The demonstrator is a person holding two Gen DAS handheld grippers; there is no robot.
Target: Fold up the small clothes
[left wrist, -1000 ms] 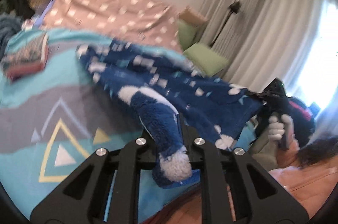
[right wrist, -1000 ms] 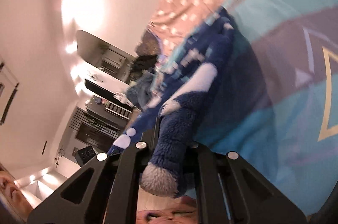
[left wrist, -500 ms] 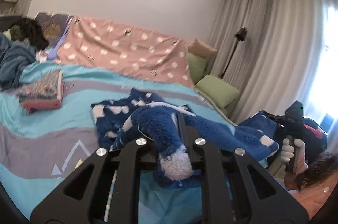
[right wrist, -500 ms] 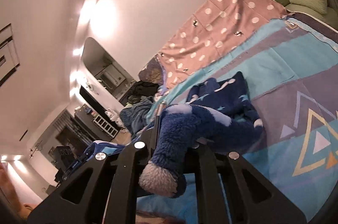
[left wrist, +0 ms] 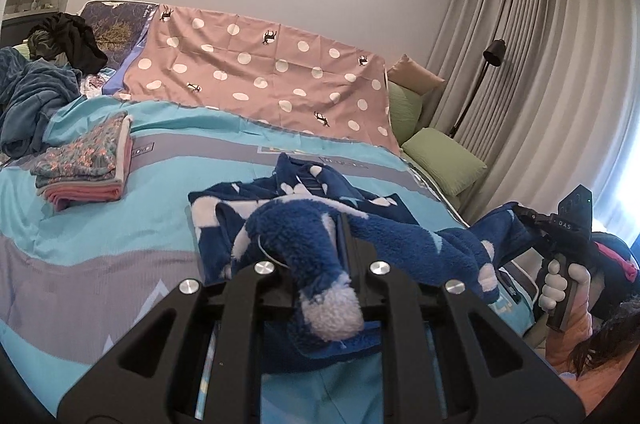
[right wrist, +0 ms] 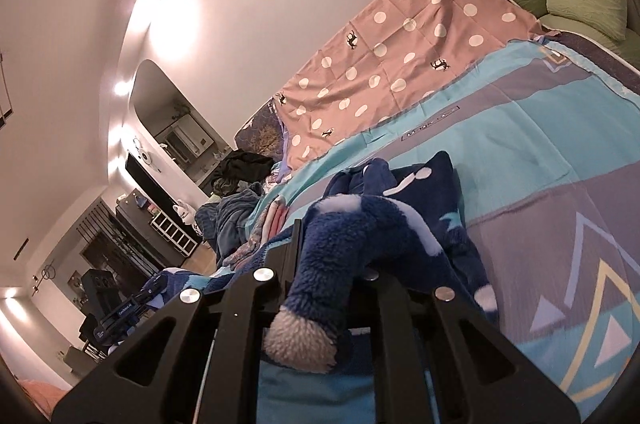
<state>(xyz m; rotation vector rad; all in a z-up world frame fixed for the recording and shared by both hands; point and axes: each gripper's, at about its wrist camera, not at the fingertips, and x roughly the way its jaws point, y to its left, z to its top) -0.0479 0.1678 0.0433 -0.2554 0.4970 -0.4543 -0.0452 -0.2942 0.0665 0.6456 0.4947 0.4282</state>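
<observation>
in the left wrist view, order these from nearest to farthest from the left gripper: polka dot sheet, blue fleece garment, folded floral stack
1. blue fleece garment: clamped in the left gripper, straight ahead.
2. folded floral stack: on the turquoise bedcover, ahead to the left.
3. polka dot sheet: far side of the bed, against the wall.

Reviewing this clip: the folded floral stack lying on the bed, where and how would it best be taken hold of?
Probably at the stack's closed, rounded fold, the pink edge facing the left wrist camera. It lies flat on the bedspread with bare cloth on that side, so tongs could come in low from the near side, one finger slid beneath and one on top. The white-edged right side shows loose layers that might splay.
</observation>
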